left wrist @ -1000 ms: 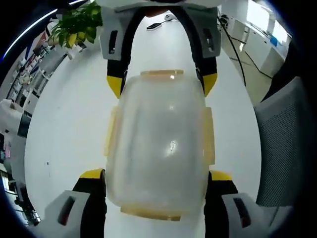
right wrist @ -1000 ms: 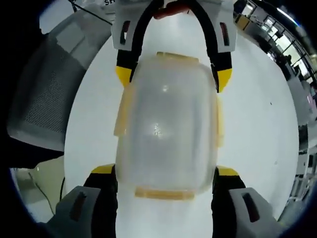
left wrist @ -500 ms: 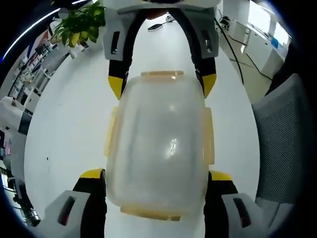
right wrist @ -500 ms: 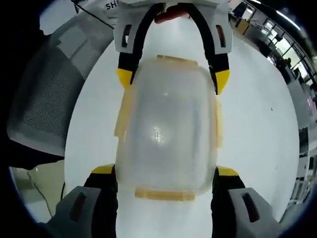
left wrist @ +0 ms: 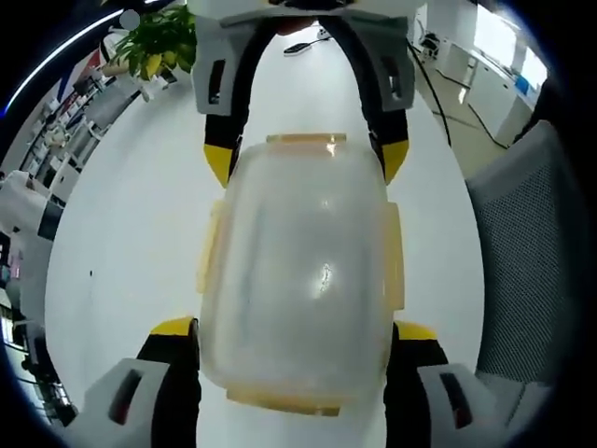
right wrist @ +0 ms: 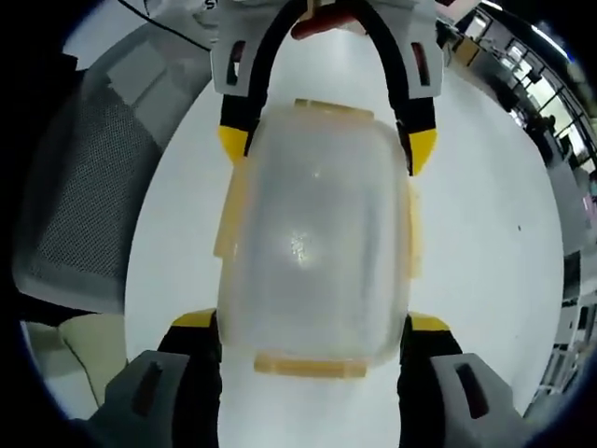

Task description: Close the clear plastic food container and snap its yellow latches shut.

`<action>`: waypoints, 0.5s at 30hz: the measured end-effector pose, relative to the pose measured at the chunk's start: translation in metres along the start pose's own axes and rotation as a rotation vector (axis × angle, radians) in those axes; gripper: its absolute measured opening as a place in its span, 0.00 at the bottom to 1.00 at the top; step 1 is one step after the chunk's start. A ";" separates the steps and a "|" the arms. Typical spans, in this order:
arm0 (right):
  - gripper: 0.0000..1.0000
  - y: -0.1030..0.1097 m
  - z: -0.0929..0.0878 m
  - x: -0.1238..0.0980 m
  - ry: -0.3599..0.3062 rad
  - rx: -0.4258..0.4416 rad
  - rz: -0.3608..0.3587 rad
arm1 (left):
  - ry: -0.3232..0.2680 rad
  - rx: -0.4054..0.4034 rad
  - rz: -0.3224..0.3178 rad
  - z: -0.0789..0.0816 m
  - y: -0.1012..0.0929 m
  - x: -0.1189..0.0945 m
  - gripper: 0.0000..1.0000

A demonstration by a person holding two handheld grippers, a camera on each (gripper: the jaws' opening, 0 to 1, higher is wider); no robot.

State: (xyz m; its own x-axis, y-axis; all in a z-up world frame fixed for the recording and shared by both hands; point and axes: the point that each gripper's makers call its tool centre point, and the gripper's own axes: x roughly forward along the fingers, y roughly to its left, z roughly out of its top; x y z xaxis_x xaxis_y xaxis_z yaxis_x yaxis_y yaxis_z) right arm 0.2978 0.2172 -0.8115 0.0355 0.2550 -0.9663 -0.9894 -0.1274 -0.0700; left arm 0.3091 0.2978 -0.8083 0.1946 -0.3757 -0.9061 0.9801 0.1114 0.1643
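Between the two pairs of yellow-tipped black jaws sits the clear, frosted plastic food container [left wrist: 298, 275], held from opposite ends over a white round table [left wrist: 121, 271]. From the left gripper view I read the left gripper [left wrist: 297, 336] with its jaws spread to the container's width, one tip against each long side at the near end; the right gripper [left wrist: 306, 161] comes in from the top of that view and clasps the far end the same way. The right gripper view mirrors this: its own gripper [right wrist: 312, 331] straddles the near end of the container [right wrist: 315, 243], and the left gripper [right wrist: 326, 147] closes on the far end. Both tongs therefore grip the container. Pale yellow latches [left wrist: 209, 257] lie along the rim on all four sides; I cannot tell whether they are snapped home or whether the lid is fully seated. Noted differences between views: the left gripper view takes in a green leafy potted plant [left wrist: 160, 42] at upper left, a small dark object [left wrist: 297, 47] far off on the table, and a grey mesh office chair [left wrist: 534, 252] at right. The right gripper view has the grey mesh chair [right wrist: 79, 196] at left instead, plus a reddish fingertip-like shape [right wrist: 322, 22] between the far jaw arms, too blurred to identify.
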 end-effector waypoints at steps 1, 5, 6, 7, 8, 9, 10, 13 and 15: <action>0.76 0.000 0.001 0.000 0.002 -0.001 0.000 | 0.002 -0.003 0.000 -0.002 0.000 -0.001 0.79; 0.76 0.000 0.009 0.002 0.012 -0.002 -0.003 | 0.004 -0.010 0.004 -0.012 -0.001 -0.005 0.79; 0.76 0.000 0.011 0.003 0.014 0.001 -0.005 | 0.005 -0.011 0.006 -0.014 -0.001 -0.005 0.79; 0.76 0.000 0.016 0.005 0.016 0.007 -0.008 | 0.010 -0.008 0.008 -0.018 -0.002 -0.007 0.79; 0.76 0.001 0.019 0.005 0.016 0.008 -0.009 | 0.015 -0.005 0.008 -0.021 -0.002 -0.008 0.79; 0.76 0.002 0.022 0.006 0.017 0.008 -0.009 | 0.015 -0.003 0.007 -0.026 -0.002 -0.010 0.79; 0.76 0.001 0.025 0.007 0.018 0.009 -0.010 | 0.017 -0.004 0.008 -0.029 -0.002 -0.011 0.79; 0.76 0.000 0.035 0.009 0.011 0.017 -0.017 | 0.013 -0.003 0.009 -0.038 0.000 -0.015 0.79; 0.76 -0.002 0.040 0.011 0.016 0.023 -0.024 | -0.003 0.001 0.010 -0.042 0.002 -0.017 0.79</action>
State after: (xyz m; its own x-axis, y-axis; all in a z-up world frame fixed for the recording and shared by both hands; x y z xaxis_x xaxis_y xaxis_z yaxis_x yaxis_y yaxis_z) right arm 0.2944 0.2584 -0.8126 0.0611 0.2425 -0.9682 -0.9912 -0.0997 -0.0875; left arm 0.3062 0.3427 -0.8089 0.2046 -0.3776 -0.9031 0.9781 0.1146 0.1737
